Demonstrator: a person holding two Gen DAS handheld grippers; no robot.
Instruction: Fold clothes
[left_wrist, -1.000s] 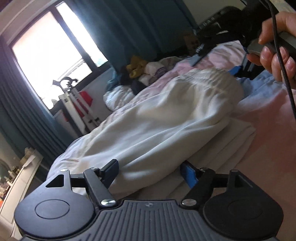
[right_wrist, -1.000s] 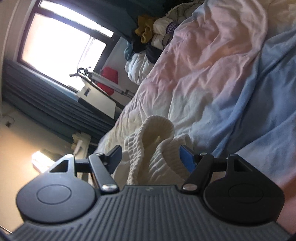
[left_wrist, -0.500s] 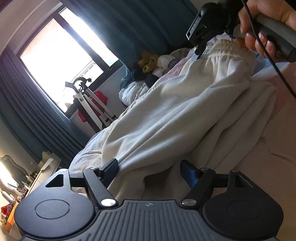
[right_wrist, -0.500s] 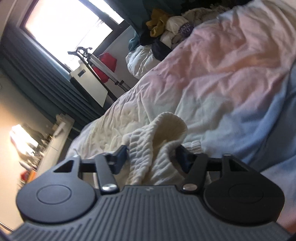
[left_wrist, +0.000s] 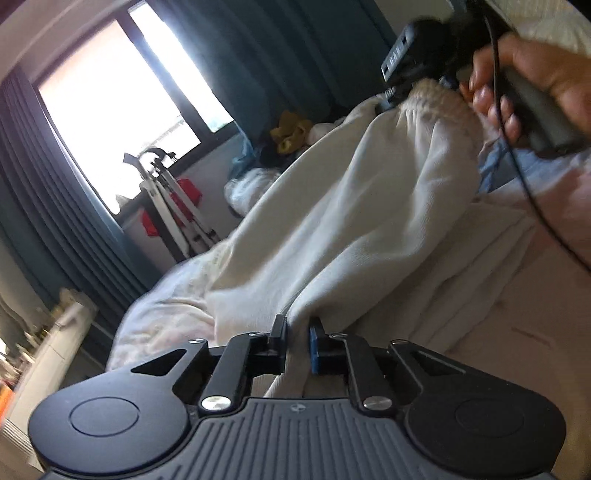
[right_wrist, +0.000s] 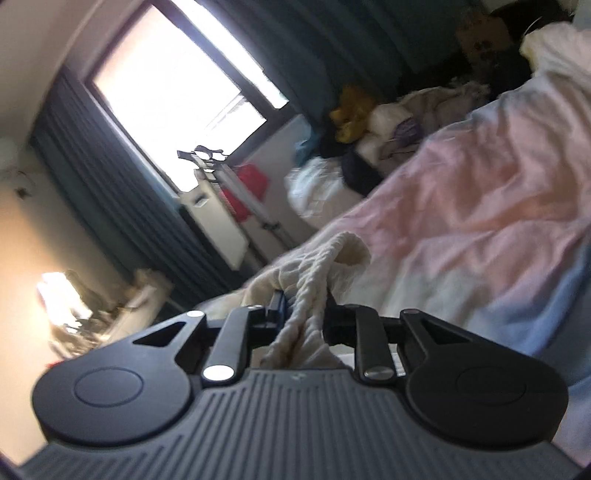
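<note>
Left gripper (left_wrist: 297, 338) and right gripper (right_wrist: 304, 314) each clamp the cream trousers (left_wrist: 351, 221), lifted off the bed (right_wrist: 480, 206). Next: carry waistband (right_wrist: 325, 266) over.

Bed (right_wrist: 480, 206) carries everything; sheet pink fading to pale blue, creased. Cream trousers (left_wrist: 369, 221) lie along it, waistband end lifted off the surface. Heap of mixed garments (right_wrist: 373, 122) at far end (yellow, white, dark).

left tool (left_wrist: 297, 341): fingers nearly closed | right tool (right_wrist: 304, 314): fingers clamped
</note>
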